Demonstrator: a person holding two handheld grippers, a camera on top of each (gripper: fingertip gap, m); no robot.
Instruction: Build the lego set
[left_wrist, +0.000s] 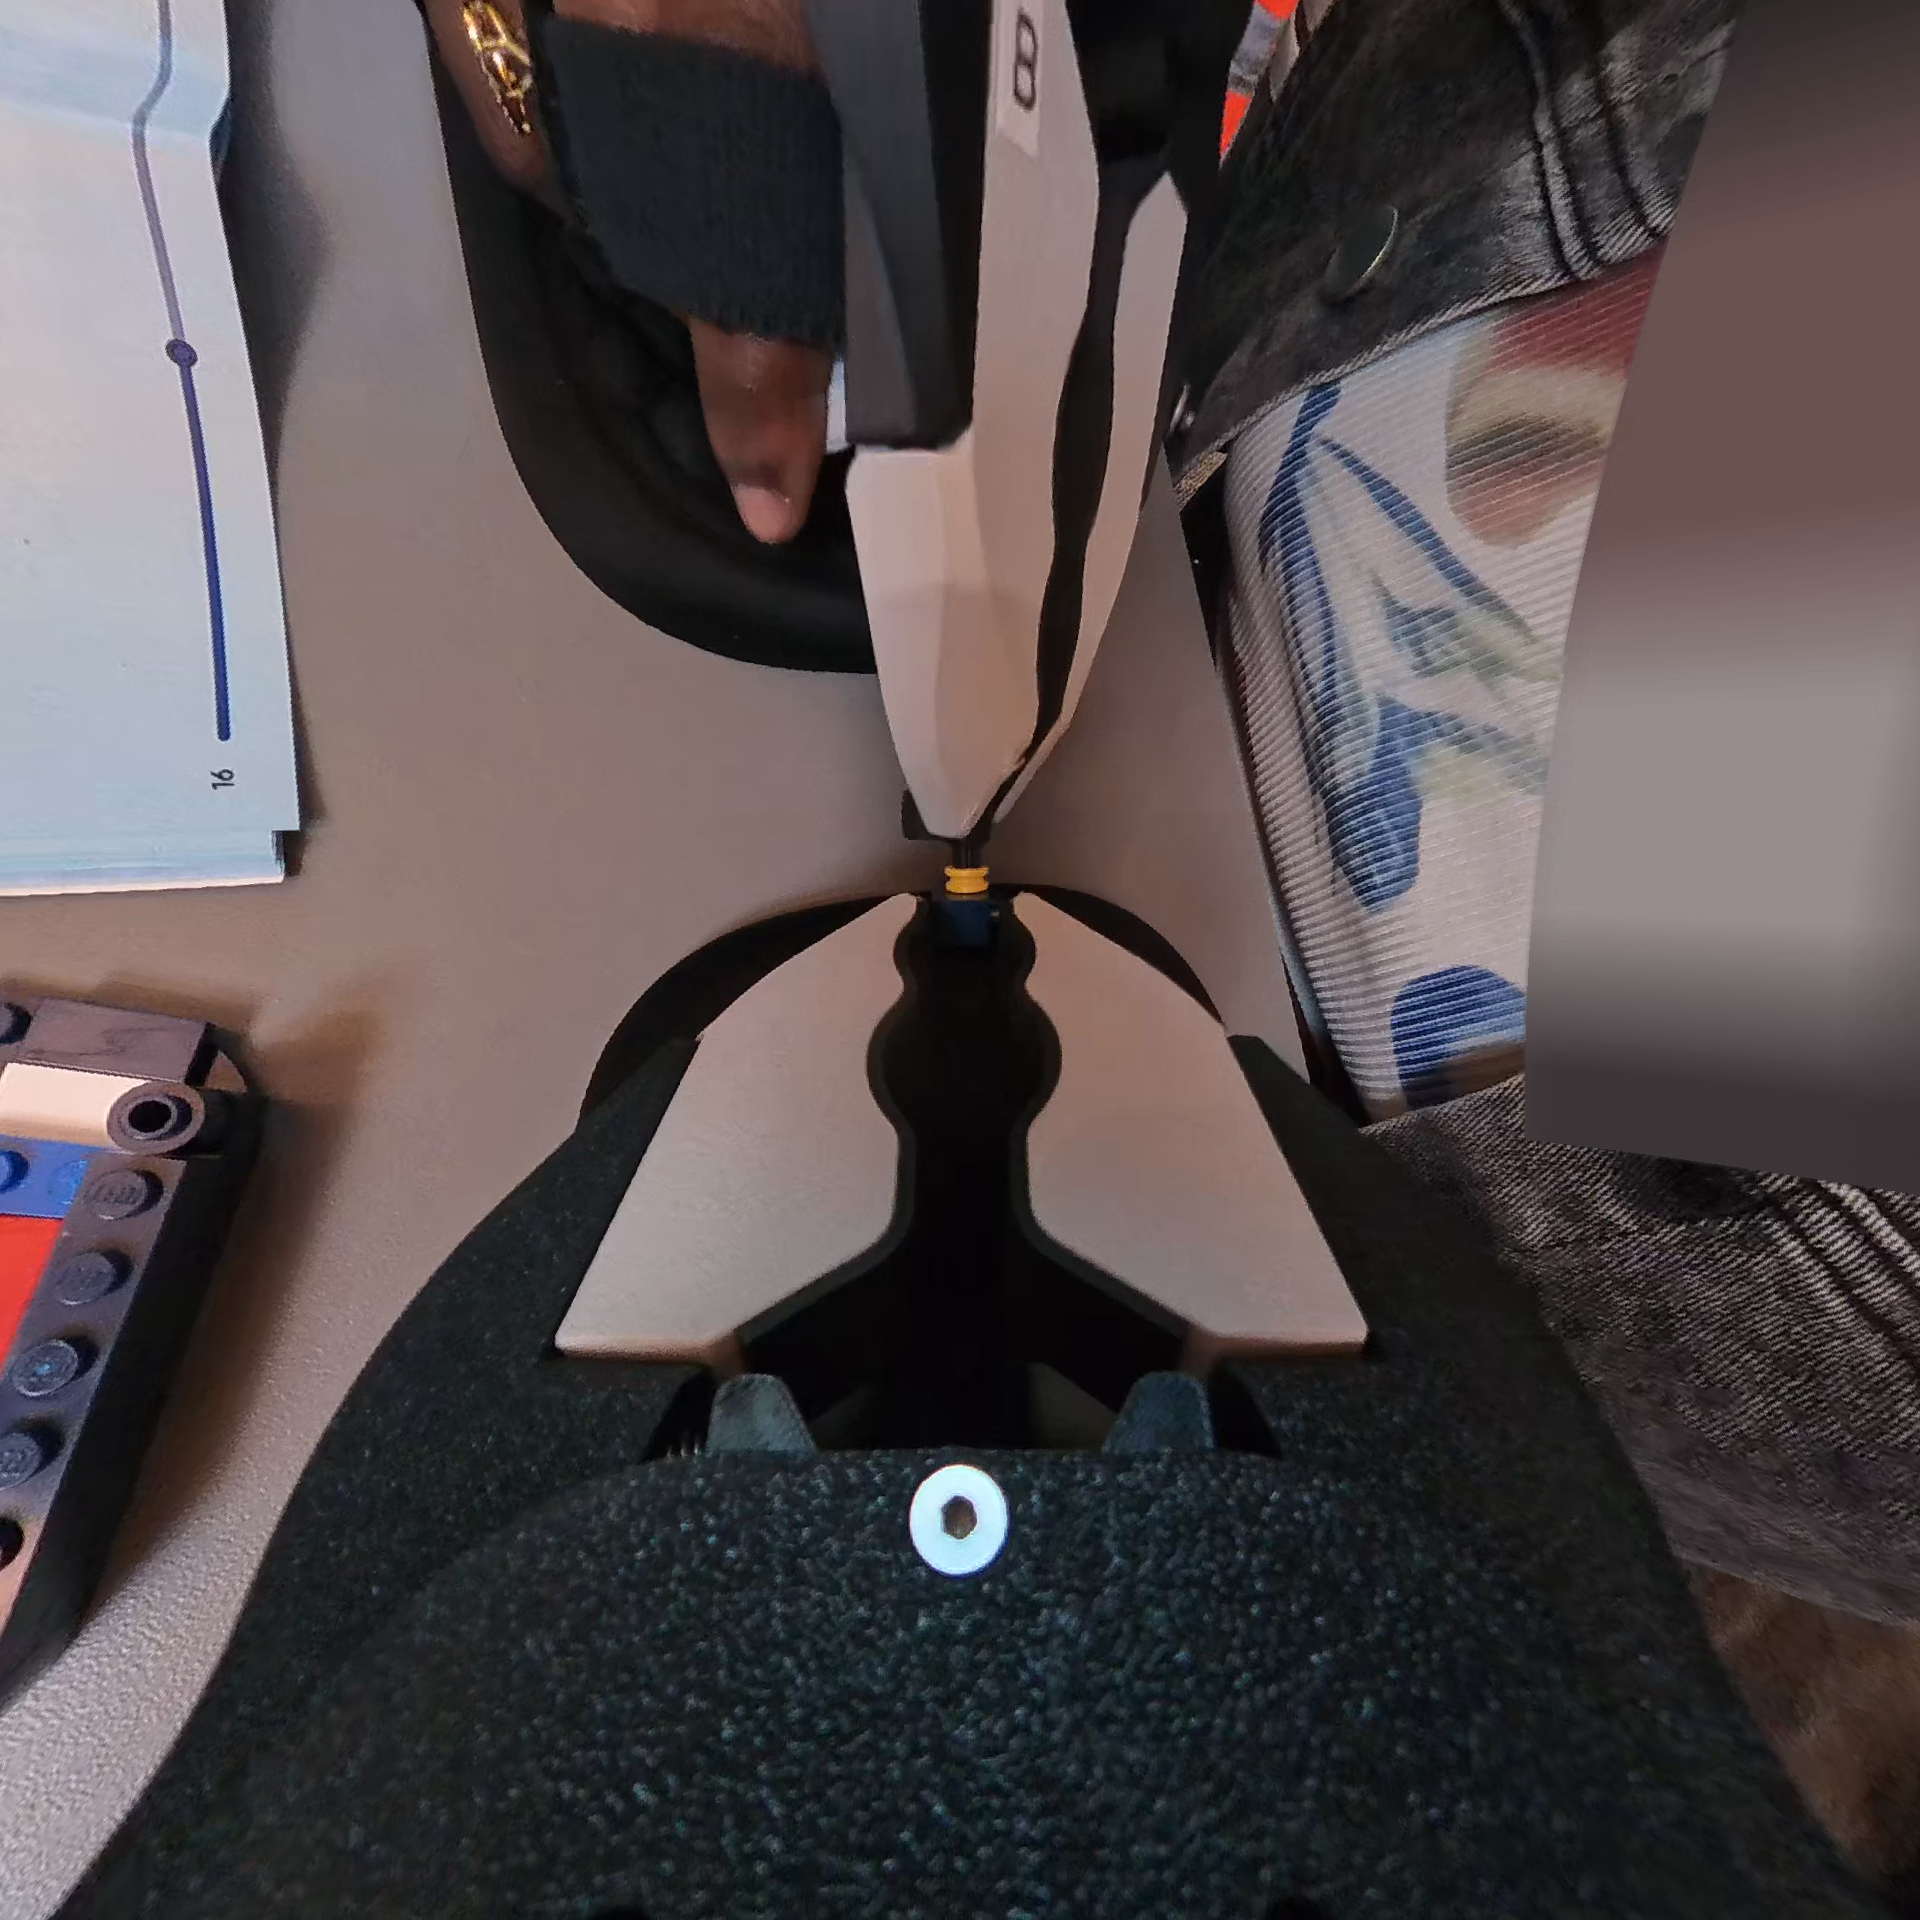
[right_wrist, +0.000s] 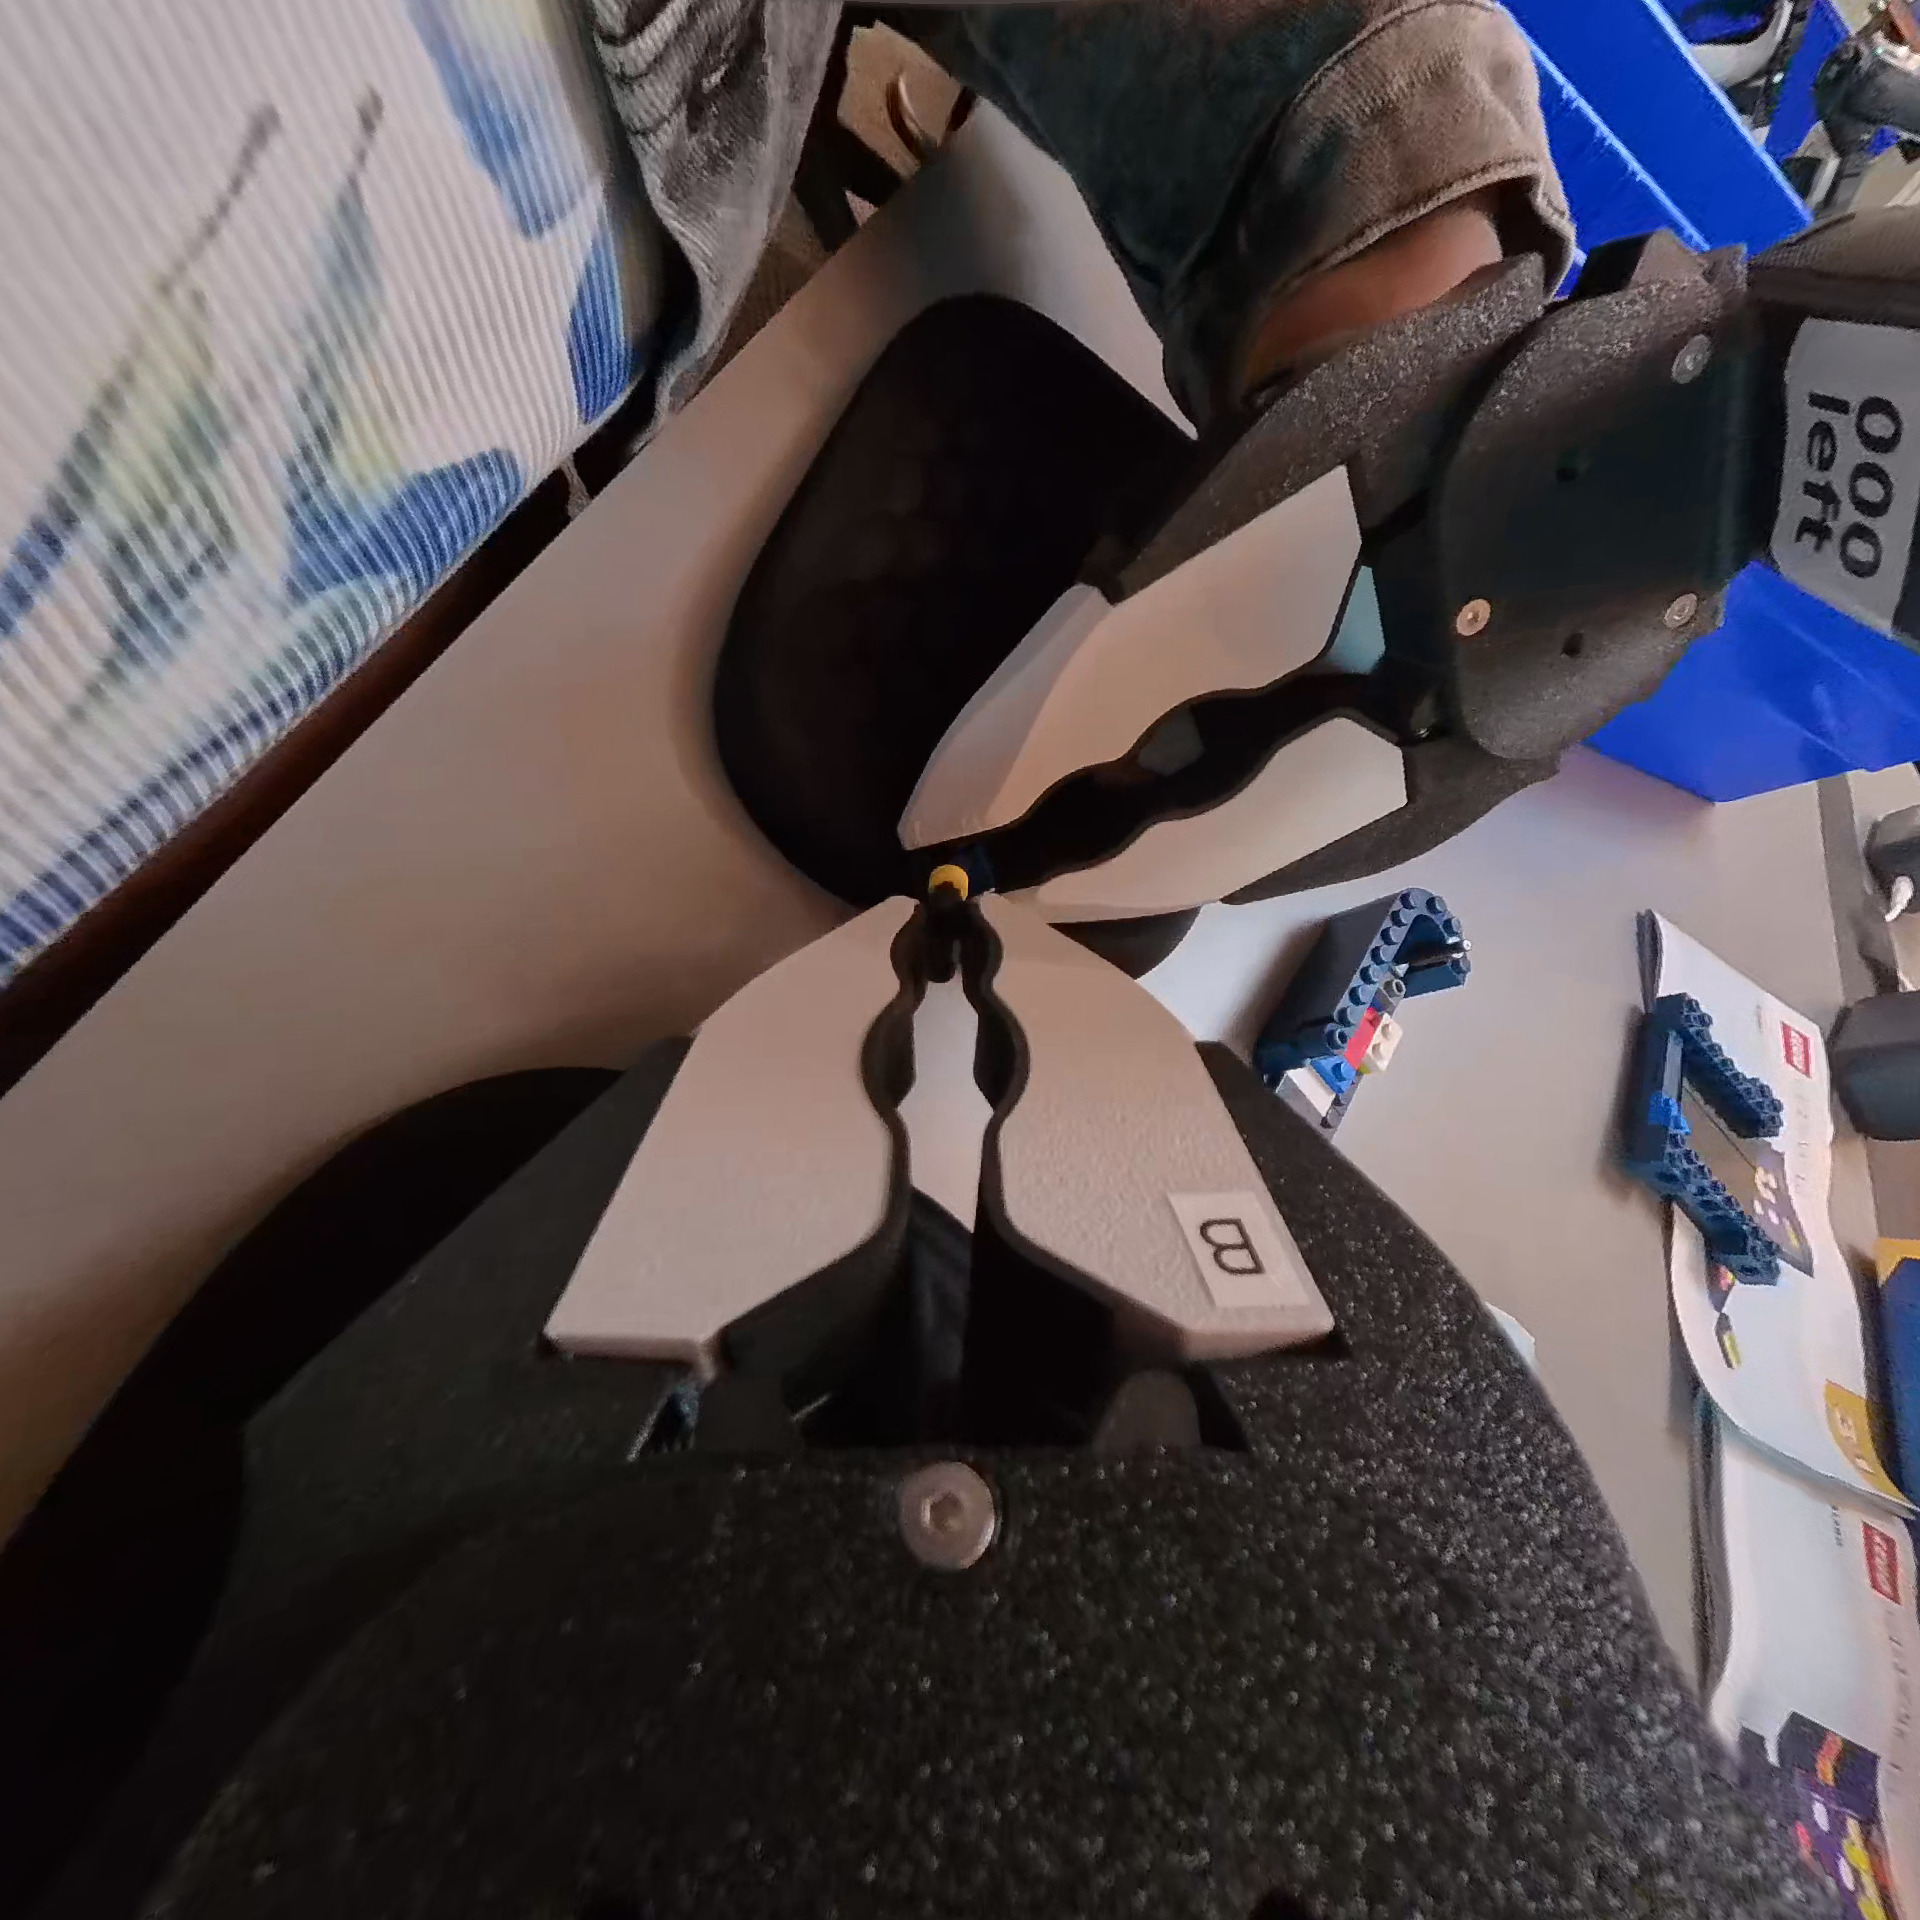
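Grey tabletop (right_wrist: 1538, 914) with a blue bin (right_wrist: 1766, 686) at its far edge and open instruction booklets (right_wrist: 1766, 1299) lying to one side. Above it the two grippers meet tip to tip. The left gripper (left_wrist: 961, 914) is clenched on a small dark blue piece (left_wrist: 964, 925); the right gripper (right_wrist: 940, 940) is clenched on a thin black pin (right_wrist: 940, 925). A yellow ring (left_wrist: 966, 878) sits on the pin between the two sets of fingertips, just beside the blue piece. A partly built dark blue brick frame (right_wrist: 1361, 997) lies on the table near the booklets, well apart from both grippers. A person's patterned shirt (left_wrist: 1382, 675) borders the table edge.
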